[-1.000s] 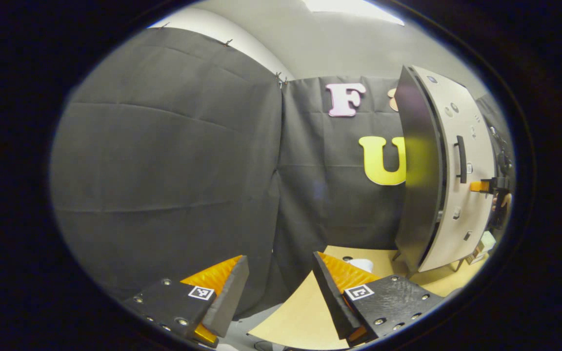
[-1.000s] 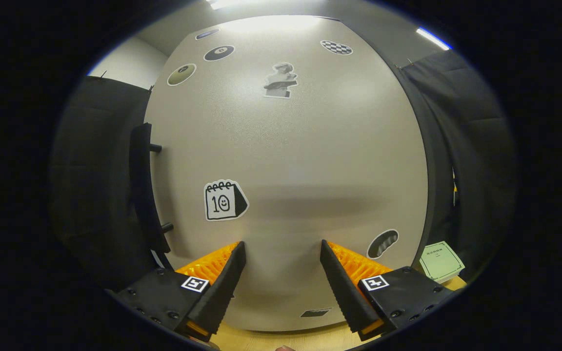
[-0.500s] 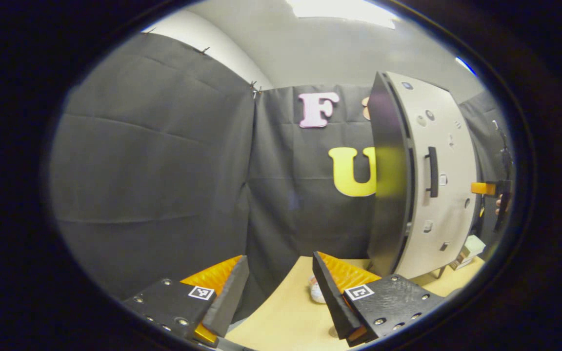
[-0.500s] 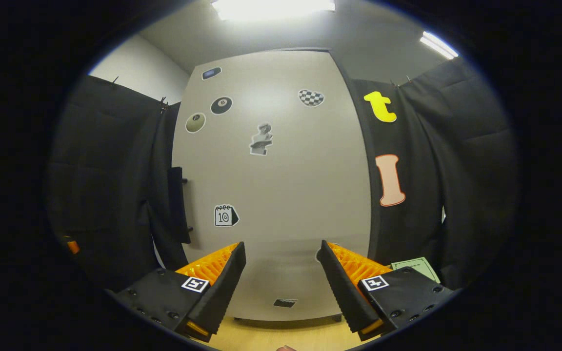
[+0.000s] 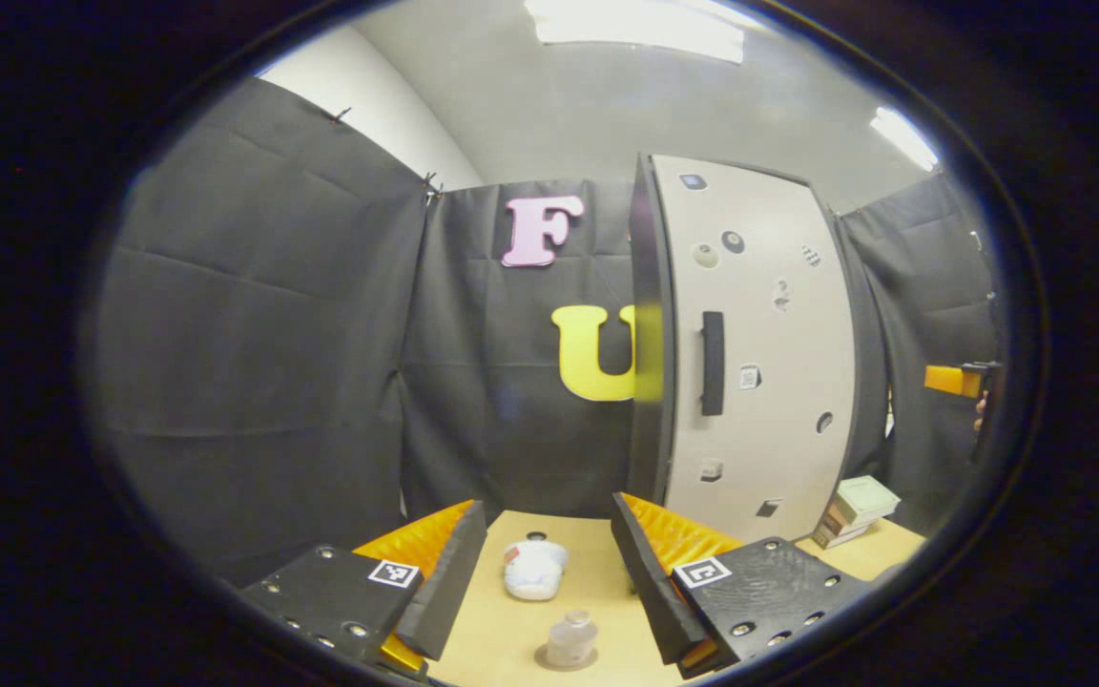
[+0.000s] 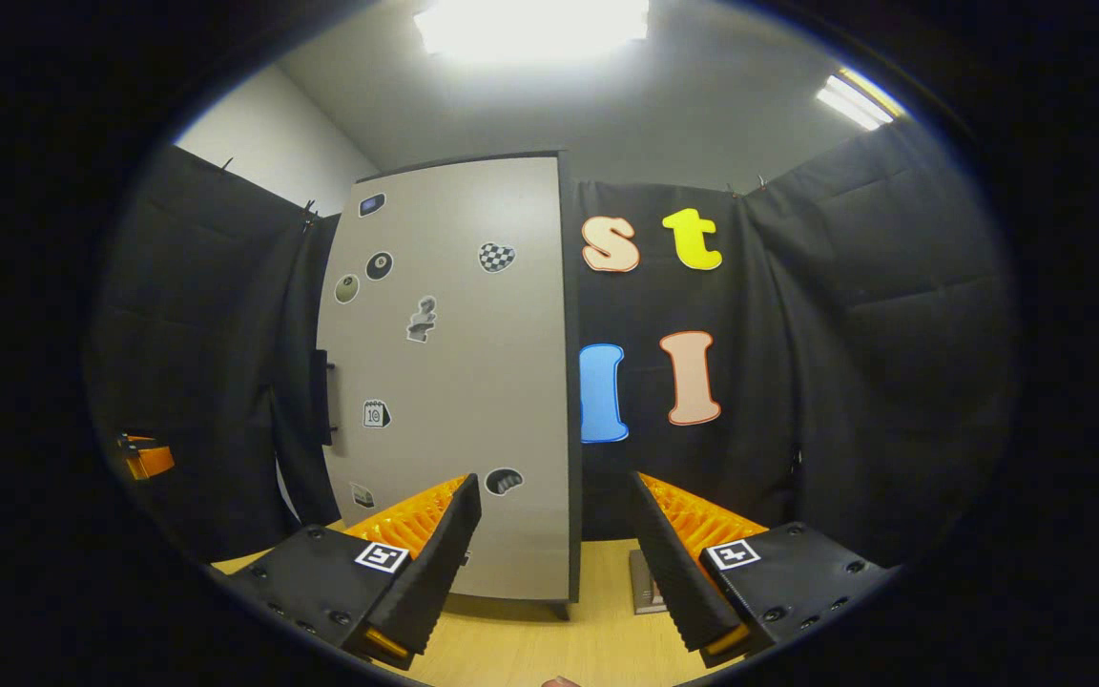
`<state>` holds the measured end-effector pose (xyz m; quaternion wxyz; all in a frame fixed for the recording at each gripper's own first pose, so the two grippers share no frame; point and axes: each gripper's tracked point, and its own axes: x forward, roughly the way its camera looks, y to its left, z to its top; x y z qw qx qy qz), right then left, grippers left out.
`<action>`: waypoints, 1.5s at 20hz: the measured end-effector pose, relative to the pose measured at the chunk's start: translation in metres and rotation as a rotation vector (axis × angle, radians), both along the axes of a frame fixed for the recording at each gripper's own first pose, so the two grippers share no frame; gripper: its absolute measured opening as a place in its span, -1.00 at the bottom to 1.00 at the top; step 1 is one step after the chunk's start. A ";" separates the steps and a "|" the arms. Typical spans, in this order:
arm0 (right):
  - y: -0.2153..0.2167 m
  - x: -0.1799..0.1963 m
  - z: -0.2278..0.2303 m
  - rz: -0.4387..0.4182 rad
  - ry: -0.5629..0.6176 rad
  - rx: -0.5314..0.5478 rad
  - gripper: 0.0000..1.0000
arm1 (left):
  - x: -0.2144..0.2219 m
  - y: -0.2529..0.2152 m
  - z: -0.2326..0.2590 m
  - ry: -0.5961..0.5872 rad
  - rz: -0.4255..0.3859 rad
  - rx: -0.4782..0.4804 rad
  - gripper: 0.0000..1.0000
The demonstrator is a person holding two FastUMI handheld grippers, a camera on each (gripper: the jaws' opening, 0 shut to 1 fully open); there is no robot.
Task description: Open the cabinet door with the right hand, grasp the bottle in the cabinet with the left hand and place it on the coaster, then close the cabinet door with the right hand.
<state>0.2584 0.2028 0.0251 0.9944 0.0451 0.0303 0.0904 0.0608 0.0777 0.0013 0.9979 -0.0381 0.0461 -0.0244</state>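
The cabinet door (image 5: 750,353) stands shut at 2 o'clock in the left gripper view; the bottle (image 5: 572,639) sits on its coaster (image 5: 549,660) at 6 o'clock on the counter (image 5: 597,572), between the parted fingers of the empty left gripper (image 5: 540,572); the right gripper (image 6: 554,553) is likewise apart and empty. Risk: a careless left sweep could topple the bottle.

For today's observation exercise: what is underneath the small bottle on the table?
The bottle stands on a round coaster, whose rim shows around its base, on the wooden table. The coaster's middle is covered by the bottle.
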 end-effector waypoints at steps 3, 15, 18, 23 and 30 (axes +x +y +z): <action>-0.038 -0.017 -0.003 -0.011 0.000 0.004 0.94 | -0.012 -0.035 0.014 -0.016 -0.021 0.013 0.59; -0.115 -0.066 -0.025 0.035 0.027 0.015 0.94 | -0.074 -0.089 0.030 -0.010 0.038 0.062 0.59; -0.119 -0.071 -0.022 0.025 0.033 0.032 0.94 | -0.075 -0.083 0.034 -0.022 0.045 0.072 0.59; -0.108 -0.079 -0.010 0.022 0.031 0.029 0.94 | -0.075 -0.062 0.039 -0.036 0.059 0.066 0.59; -0.096 -0.086 -0.004 0.001 0.014 0.012 0.94 | -0.070 -0.048 0.041 -0.051 0.032 0.086 0.59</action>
